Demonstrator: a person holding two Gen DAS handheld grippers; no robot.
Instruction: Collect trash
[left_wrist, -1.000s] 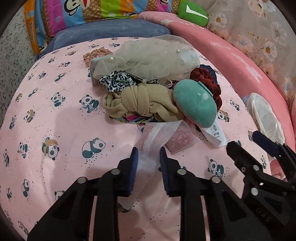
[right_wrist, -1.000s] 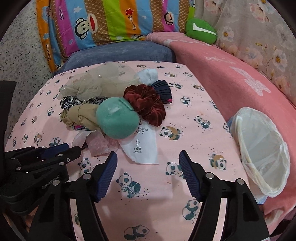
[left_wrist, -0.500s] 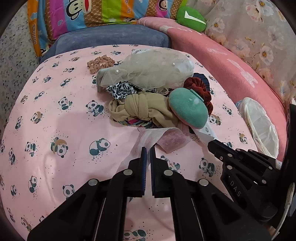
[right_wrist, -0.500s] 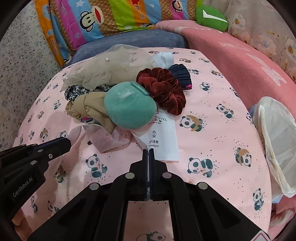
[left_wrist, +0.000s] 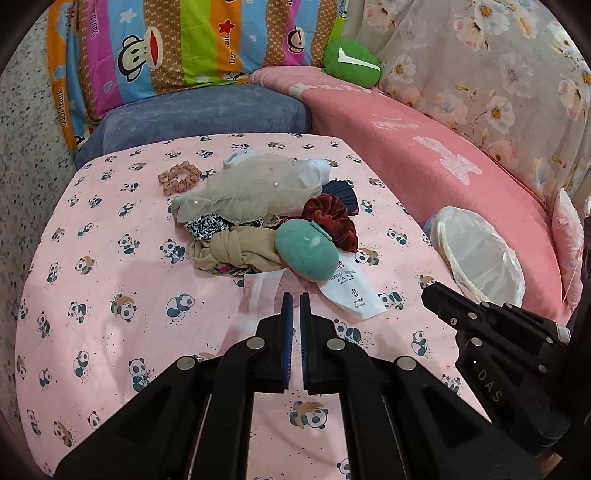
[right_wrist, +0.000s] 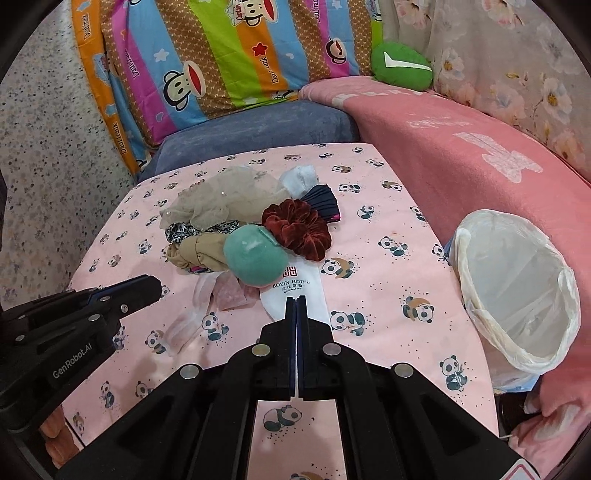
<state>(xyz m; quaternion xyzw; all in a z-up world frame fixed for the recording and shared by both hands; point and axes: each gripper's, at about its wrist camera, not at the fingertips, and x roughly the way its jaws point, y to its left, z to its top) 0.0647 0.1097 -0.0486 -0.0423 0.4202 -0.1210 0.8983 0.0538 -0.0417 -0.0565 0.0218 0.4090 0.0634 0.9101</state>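
Bare cloth (right_wrist: 388, 295) between pile (right_wrist: 251, 229) and bin (right_wrist: 517, 280)

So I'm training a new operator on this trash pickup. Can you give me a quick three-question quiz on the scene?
1. True or false: the white hotel packet lies partly under the teal pouch.
2. Where is the lined bin? A. behind the pouch B. beside the right edge of the table C. in a gripper
3. Fill in: the left gripper and right gripper are both ___, gripping nothing.
Key: 1 true; 2 B; 3 shut.
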